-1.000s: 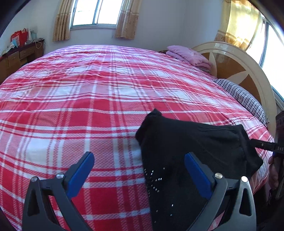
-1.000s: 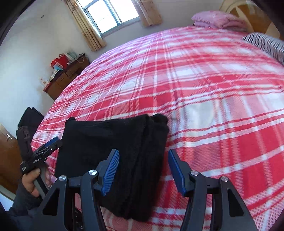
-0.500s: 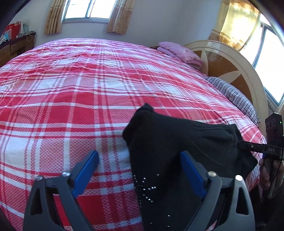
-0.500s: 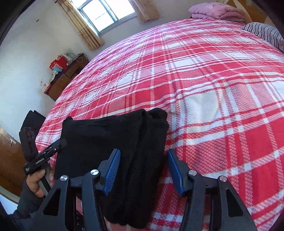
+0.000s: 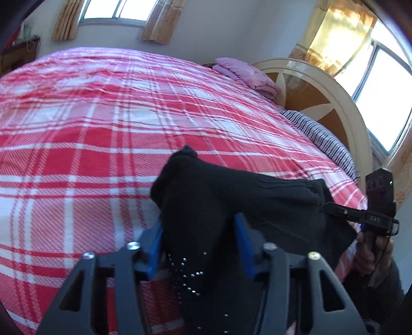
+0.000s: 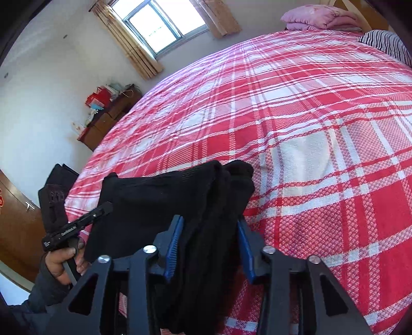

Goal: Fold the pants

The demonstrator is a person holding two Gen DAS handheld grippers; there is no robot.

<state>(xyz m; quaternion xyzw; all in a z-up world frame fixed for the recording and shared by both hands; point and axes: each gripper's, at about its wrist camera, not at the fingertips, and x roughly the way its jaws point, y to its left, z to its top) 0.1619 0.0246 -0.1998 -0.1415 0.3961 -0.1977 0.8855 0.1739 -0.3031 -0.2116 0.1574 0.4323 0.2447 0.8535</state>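
Note:
The black pants (image 5: 231,195) lie folded into a thick bundle at the near edge of the red plaid bed (image 5: 103,128). My left gripper (image 5: 198,242) is shut on one end of the bundle, where small silver studs show. My right gripper (image 6: 209,242) is shut on the other end of the pants (image 6: 180,195), its blue pads pressing the stacked layers. Each gripper also shows in the other's view: the right one in the left wrist view (image 5: 360,216), the left one in the right wrist view (image 6: 77,224).
A pink folded blanket (image 5: 244,74) and a striped pillow (image 5: 322,139) lie by the cream headboard (image 5: 322,103). A wooden dresser (image 6: 108,121) with clutter stands by the far wall. Windows with curtains (image 6: 159,23) are behind the bed.
Both grippers moved forward onto the pants bundle and closed from wide open to gripping its two ends.

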